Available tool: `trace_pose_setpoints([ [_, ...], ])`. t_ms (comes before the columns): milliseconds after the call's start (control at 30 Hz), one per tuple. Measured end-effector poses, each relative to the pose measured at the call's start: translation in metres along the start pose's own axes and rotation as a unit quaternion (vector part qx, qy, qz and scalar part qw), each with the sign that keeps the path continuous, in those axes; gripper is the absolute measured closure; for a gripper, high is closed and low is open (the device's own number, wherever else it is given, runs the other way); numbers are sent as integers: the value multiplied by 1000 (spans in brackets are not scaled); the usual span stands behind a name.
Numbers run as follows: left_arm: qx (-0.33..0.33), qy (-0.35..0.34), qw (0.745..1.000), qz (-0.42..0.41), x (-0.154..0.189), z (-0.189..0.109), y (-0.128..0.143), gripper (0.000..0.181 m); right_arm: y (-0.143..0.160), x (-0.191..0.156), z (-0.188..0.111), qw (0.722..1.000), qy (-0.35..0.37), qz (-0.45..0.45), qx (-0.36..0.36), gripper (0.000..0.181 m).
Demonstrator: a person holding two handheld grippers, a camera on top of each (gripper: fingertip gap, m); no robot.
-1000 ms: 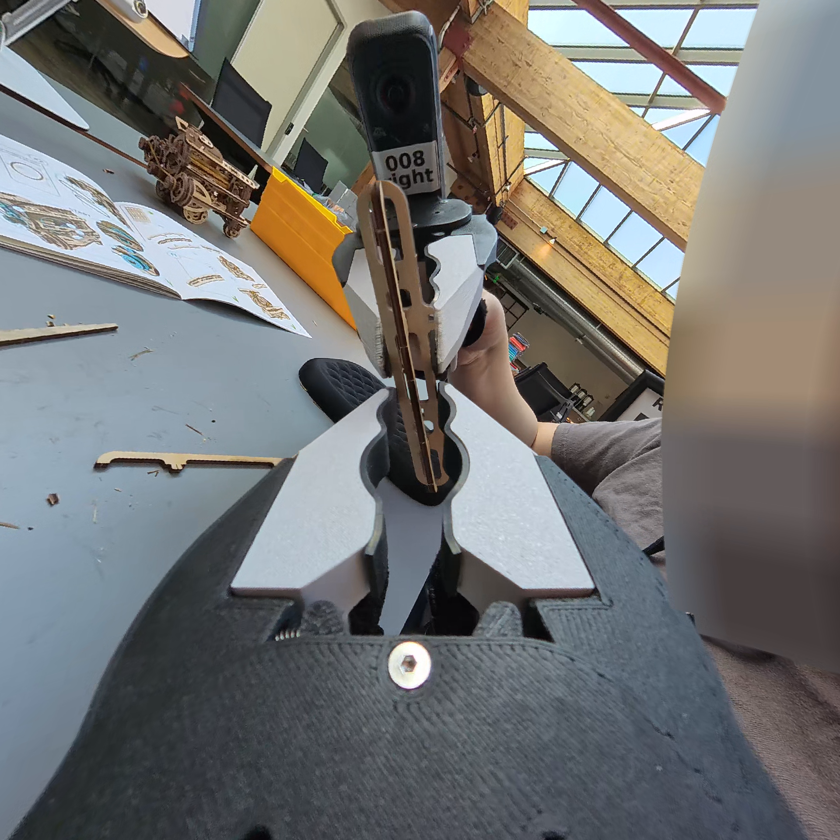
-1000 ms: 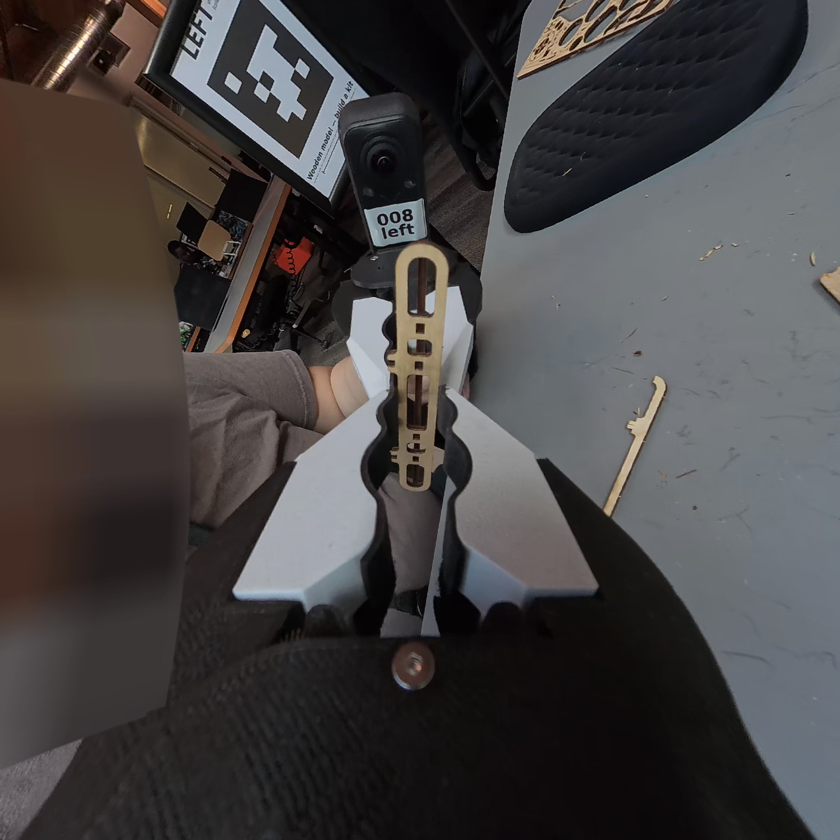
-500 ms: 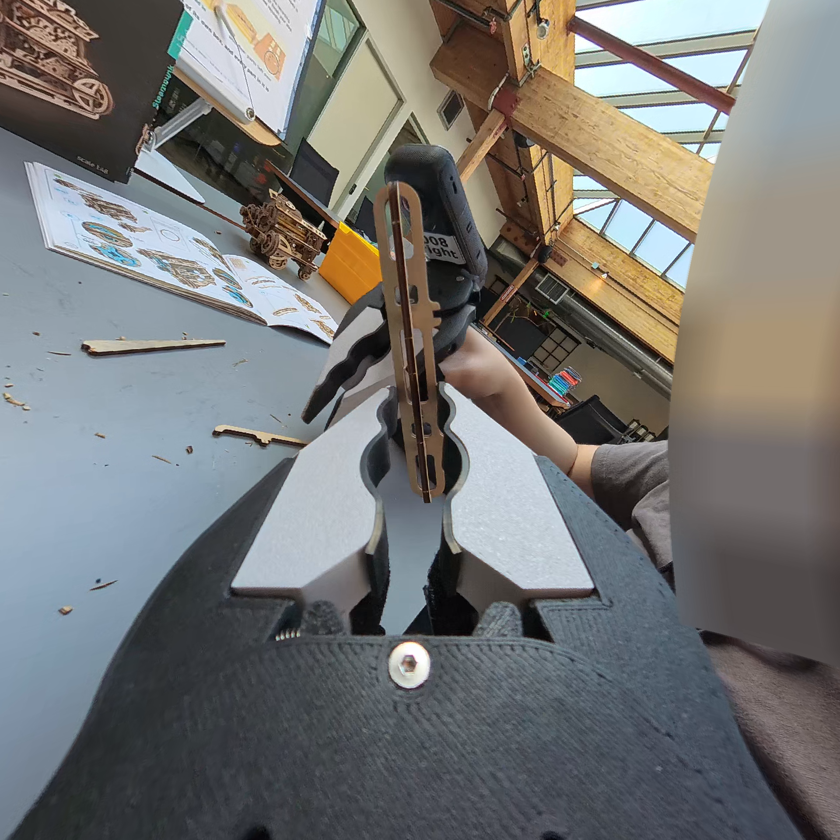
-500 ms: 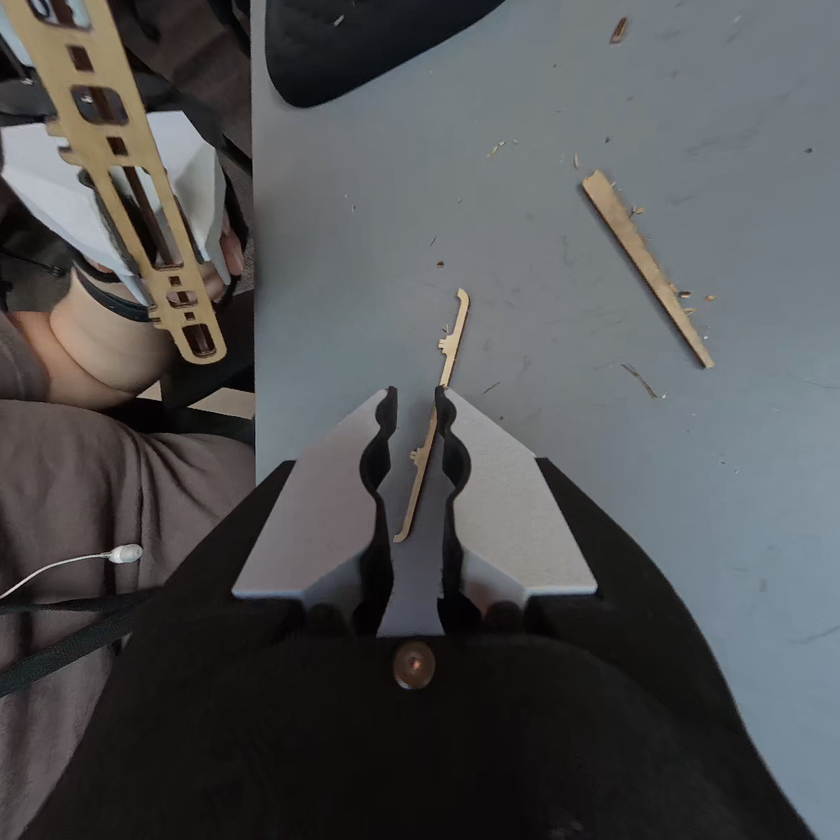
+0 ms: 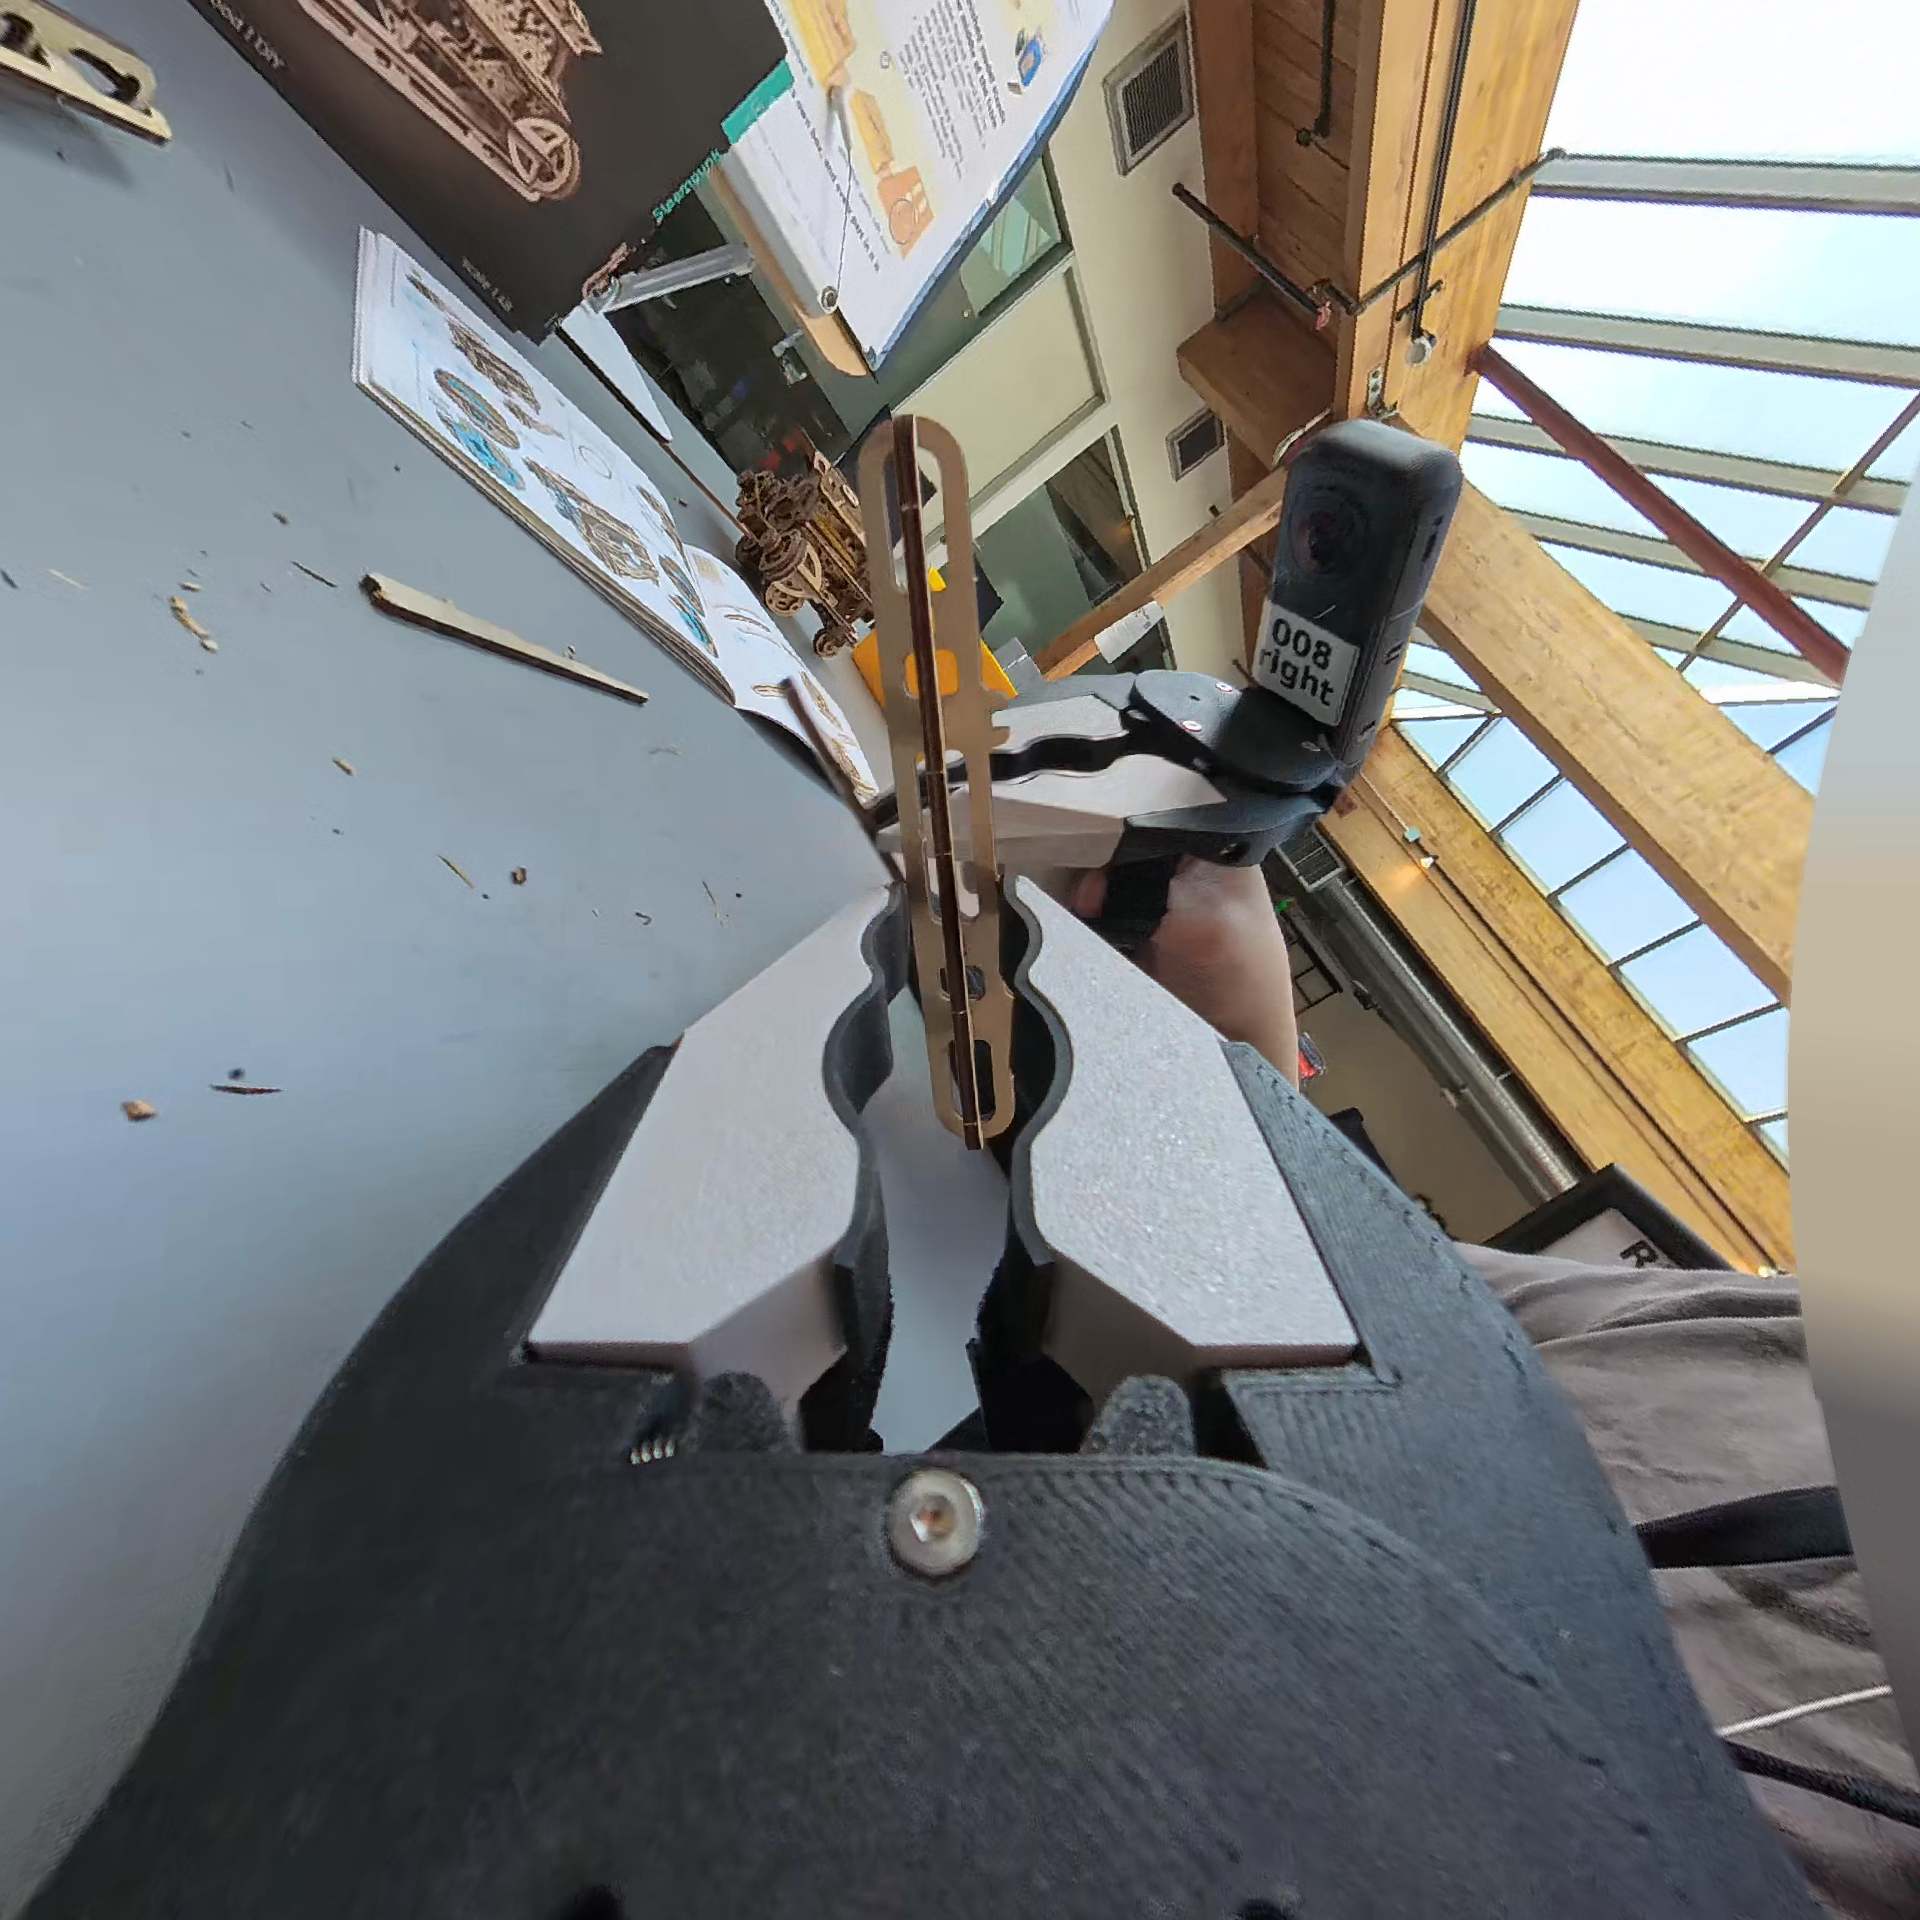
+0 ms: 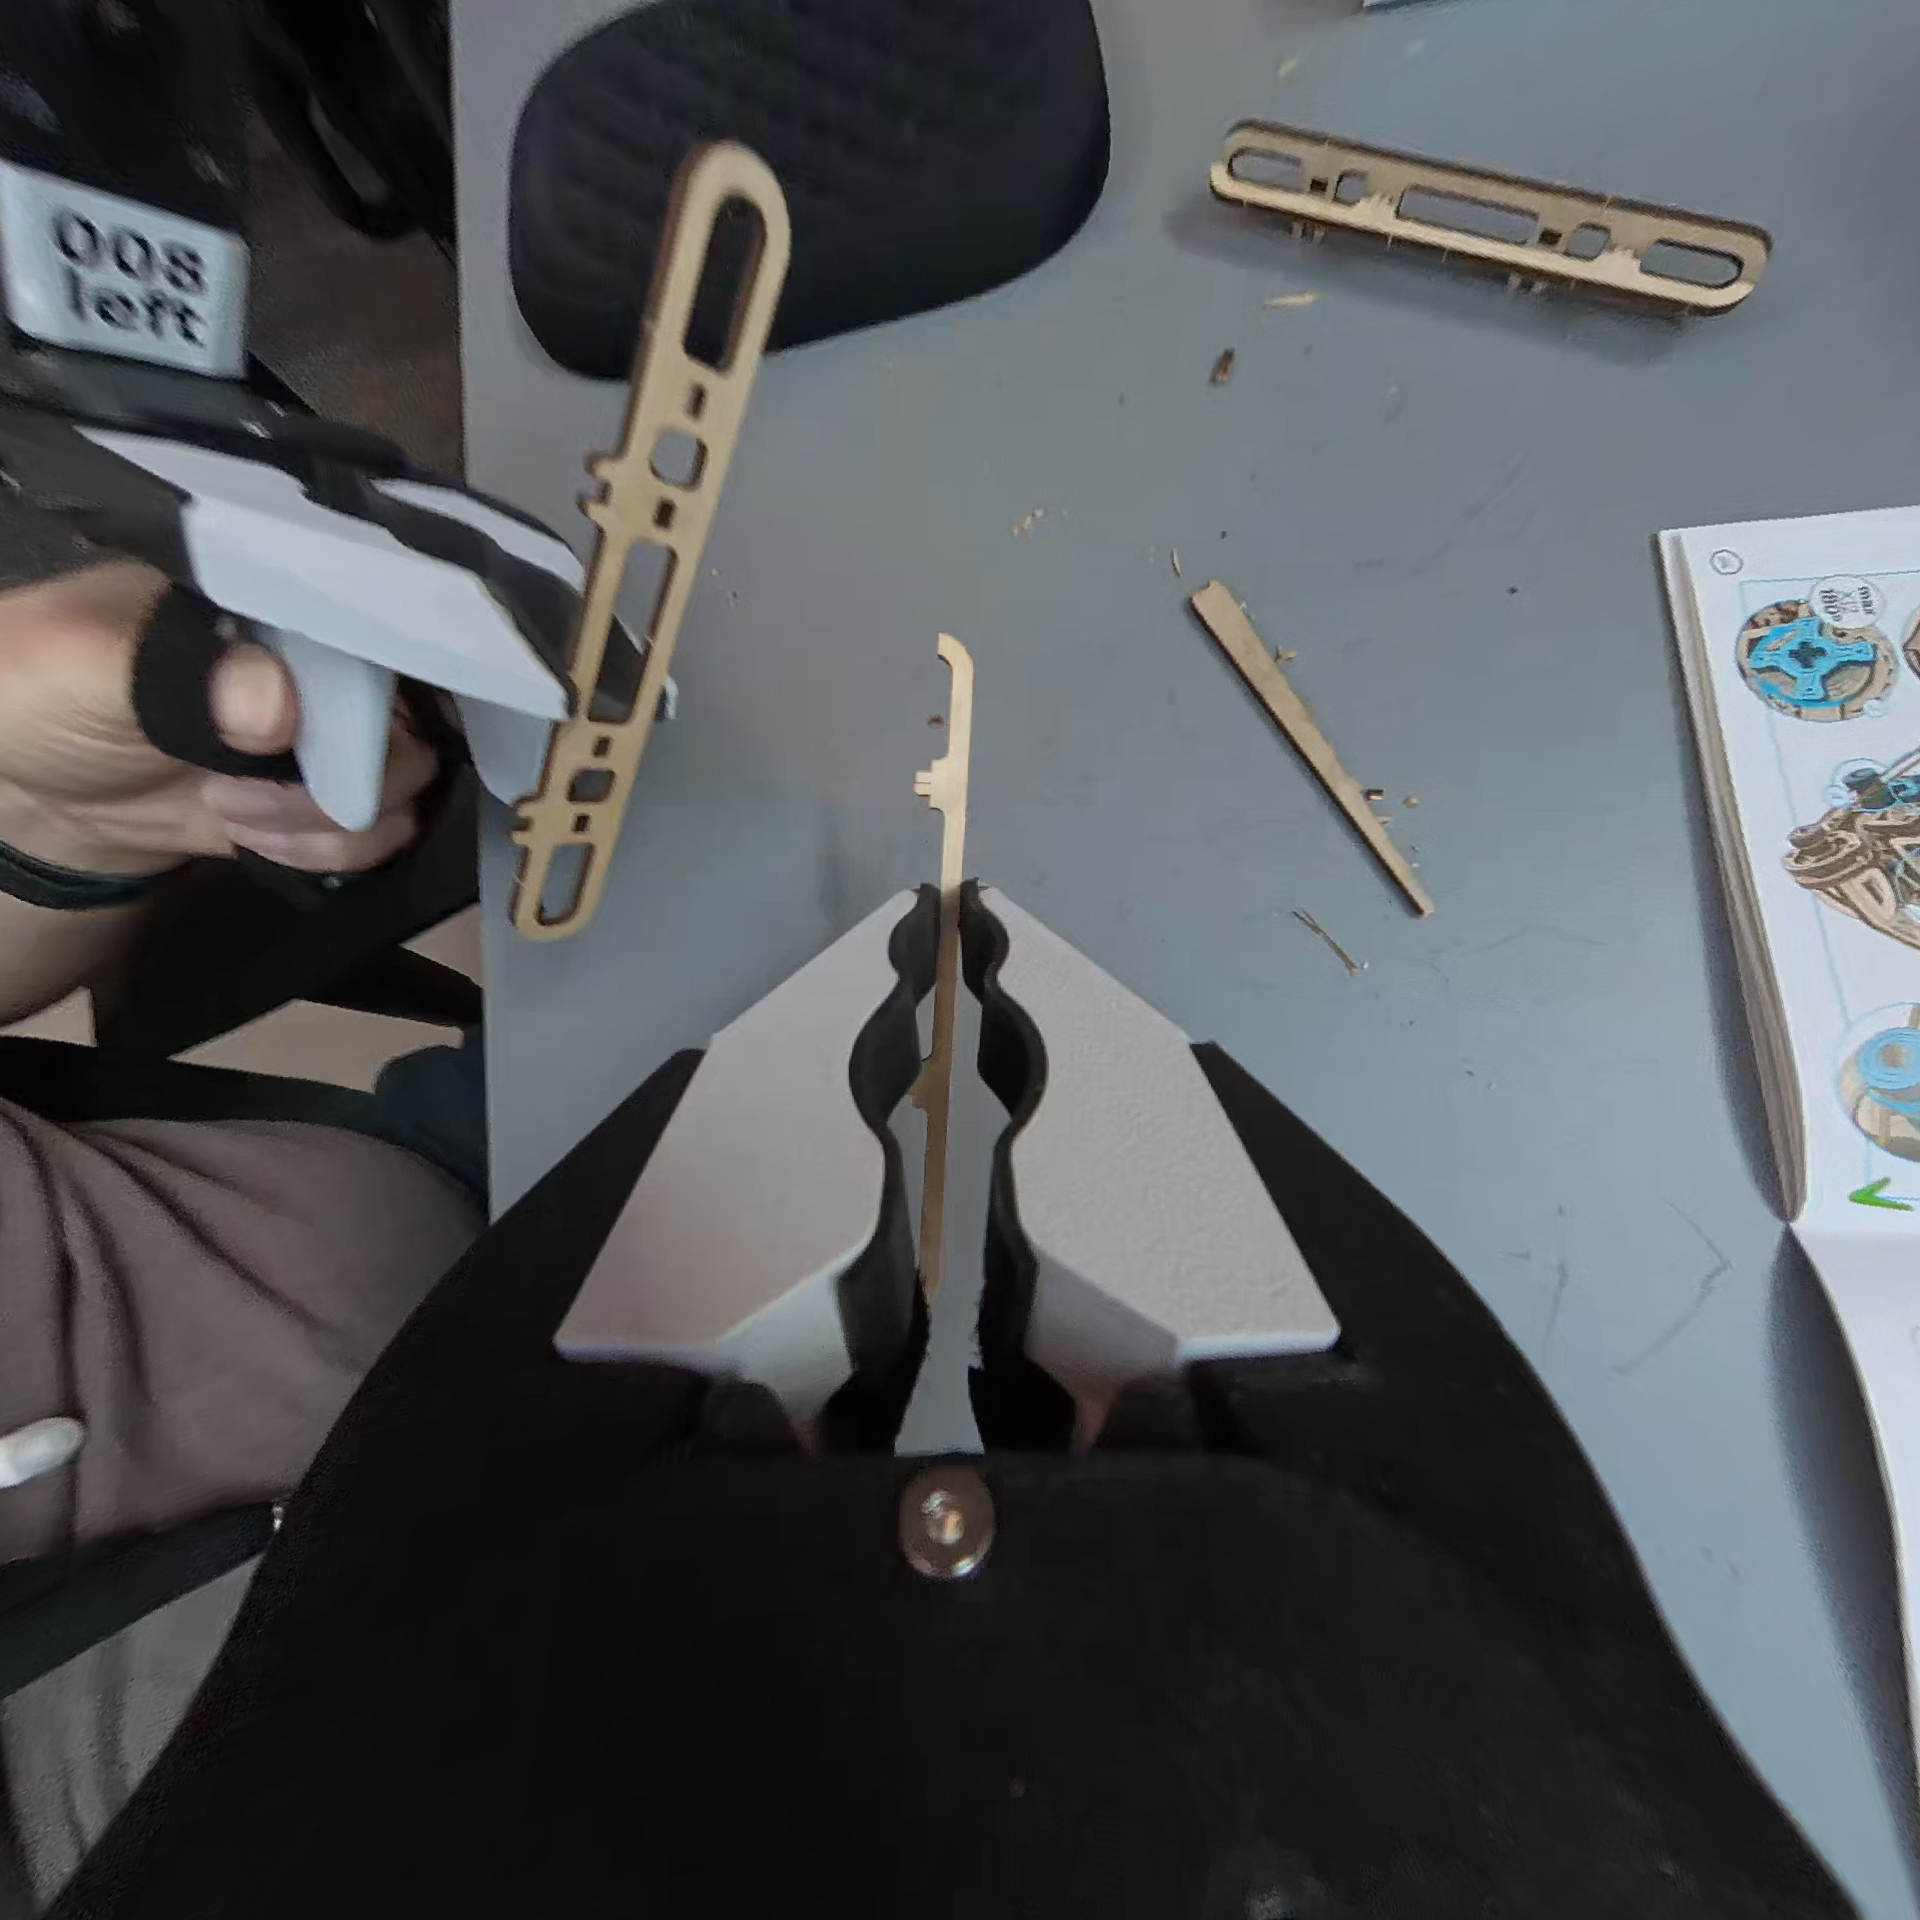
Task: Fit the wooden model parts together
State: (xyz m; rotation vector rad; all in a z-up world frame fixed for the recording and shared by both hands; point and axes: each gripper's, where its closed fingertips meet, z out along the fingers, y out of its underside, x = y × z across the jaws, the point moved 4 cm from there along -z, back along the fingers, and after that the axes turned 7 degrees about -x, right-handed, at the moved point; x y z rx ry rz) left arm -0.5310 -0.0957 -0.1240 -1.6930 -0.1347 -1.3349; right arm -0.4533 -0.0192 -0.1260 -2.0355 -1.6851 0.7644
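My left gripper is shut on a slotted wooden bar, which stands up out of the fingertips. In the right wrist view this left gripper holds the bar in the air at the table's left edge. My right gripper is shut on a thin notched wooden strip that runs between its pads and sticks out forward over the grey table. In the left wrist view the right gripper is just behind the bar.
A second slotted bar and a tapered wooden sliver lie farther out. An open instruction booklet lies at right and a black pad at the far edge. A finished wooden model, a yellow bin and a dark box stand beyond. The grippers' ends are close to 7 centimetres from one another.
My right gripper left the slotted bar, dropped to the table over the thin notched strip, and closed on it. My left gripper kept the bar and swung aside.
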Motion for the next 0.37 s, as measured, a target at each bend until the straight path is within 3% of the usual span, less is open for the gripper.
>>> trace_pose_setpoints([
  [33, 10, 8, 1000, -4, 2, 2, 1, 167, -7, -5, -11, 999, -18, 16, 24, 180],
  [133, 86, 77, 993, 2, 21, 3, -8, 168, -26, -24, -43, 997, -30, 17, 71, 180],
  [367, 217, 206, 949, 102, 69, 28, -20, 167, -72, -50, -103, 987, 80, -112, 87, 180],
])
